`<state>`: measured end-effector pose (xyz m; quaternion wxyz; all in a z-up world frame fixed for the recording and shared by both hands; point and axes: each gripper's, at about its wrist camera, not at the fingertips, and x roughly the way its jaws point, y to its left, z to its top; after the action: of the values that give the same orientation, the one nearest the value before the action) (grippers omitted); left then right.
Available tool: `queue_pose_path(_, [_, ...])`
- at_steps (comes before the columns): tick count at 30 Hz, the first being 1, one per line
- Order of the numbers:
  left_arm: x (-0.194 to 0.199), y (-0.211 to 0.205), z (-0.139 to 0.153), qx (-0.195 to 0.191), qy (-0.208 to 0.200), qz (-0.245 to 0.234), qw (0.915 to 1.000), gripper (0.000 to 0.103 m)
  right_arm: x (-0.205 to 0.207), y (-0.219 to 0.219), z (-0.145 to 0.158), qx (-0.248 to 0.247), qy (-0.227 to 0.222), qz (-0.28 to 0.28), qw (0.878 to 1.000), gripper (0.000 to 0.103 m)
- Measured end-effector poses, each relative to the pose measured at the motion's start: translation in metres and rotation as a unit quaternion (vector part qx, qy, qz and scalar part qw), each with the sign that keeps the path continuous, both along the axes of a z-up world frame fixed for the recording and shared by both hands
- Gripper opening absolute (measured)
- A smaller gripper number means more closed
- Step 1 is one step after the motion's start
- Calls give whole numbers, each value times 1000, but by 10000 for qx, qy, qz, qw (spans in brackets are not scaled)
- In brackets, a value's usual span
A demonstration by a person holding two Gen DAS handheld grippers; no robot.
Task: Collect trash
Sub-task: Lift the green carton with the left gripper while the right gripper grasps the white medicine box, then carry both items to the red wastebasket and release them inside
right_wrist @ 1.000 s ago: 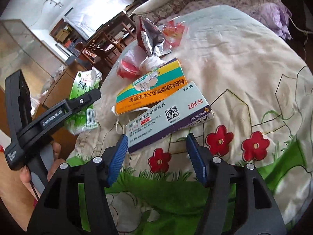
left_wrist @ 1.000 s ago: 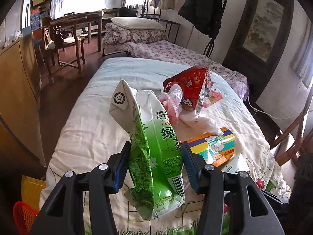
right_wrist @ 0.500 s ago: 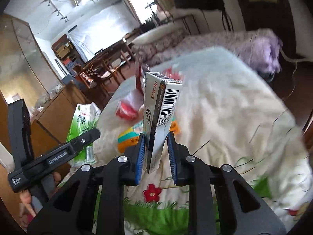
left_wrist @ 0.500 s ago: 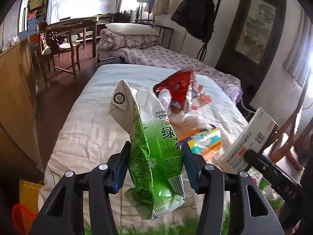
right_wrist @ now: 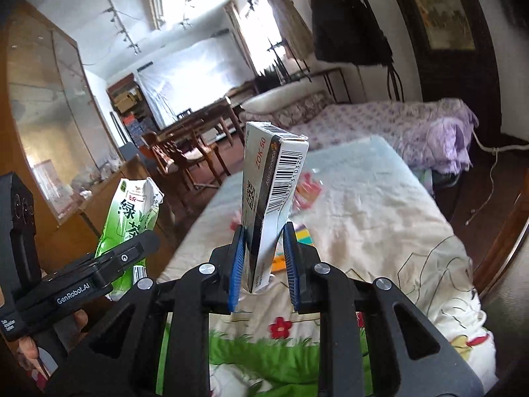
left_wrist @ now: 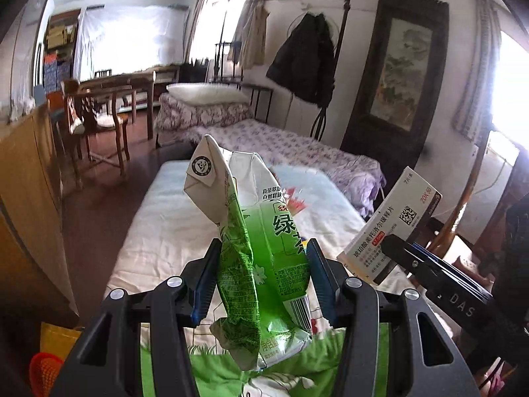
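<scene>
**Both grippers loaded, lifted off the bed**

Left gripper (left_wrist: 261, 281): clamped on the crumpled green carton (left_wrist: 258, 251), pads pressing both sides, carton upright and clear of the bed (left_wrist: 158, 231). Same grip as a second ago.

Right gripper (right_wrist: 263, 261): a second ago its jaws stood wide around the white box (right_wrist: 267, 205), which lay flat near the bed's near edge. Now they are closed on the box's lower end; the box stands on end, barcode side showing, lifted off the quilt. The left view shows it too, box (left_wrist: 390, 221) raised at the right.

Remaining on the bed: a colourful box (right_wrist: 302, 235) near the middle, partly hidden behind the white box, and red wrappers (right_wrist: 309, 188) farther back, blurred.

Judgement: two pieces are in hand and both tools full, so the likely next step is carrying them to a bin. A red basket (left_wrist: 44, 374) shows low by the bed's near left corner; whether it is the bin, cannot tell.
</scene>
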<state>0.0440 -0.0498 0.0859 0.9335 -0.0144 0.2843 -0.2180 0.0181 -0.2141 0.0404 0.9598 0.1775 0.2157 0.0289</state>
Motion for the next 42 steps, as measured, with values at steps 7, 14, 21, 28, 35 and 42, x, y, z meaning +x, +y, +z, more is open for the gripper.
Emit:
queue_pose_path(7, [-53, 28, 35, -120, -462, 188, 9987, 52, -43, 23, 40, -144, -497, 198, 9985, 24])
queue_pose_path(14, [-101, 75, 64, -289, -952, 565, 9934, 52, -72, 62, 65, -81, -708, 683, 9951, 24])
queue_pose_path(21, [-132, 139, 60, -268, -1039, 1134, 9877, 52, -79, 123, 75, -198, -631, 1359, 9885, 24])
queue_pose_path(28, [-138, 228, 20, -322, -618, 1841, 9804, 52, -64, 201, 62, -460, -211, 2063, 9772, 24])
queue_pose_path(35, [-127, 339, -69, -686, 529, 2673, 9597, 52, -33, 291, 25, -792, 486, 2743, 9571, 24])
queue_pose_path(42, [-135, 415, -147, -723, 1418, 3473, 9242, 80, -10, 377, -17, -1156, 1095, 3356, 9284, 24])
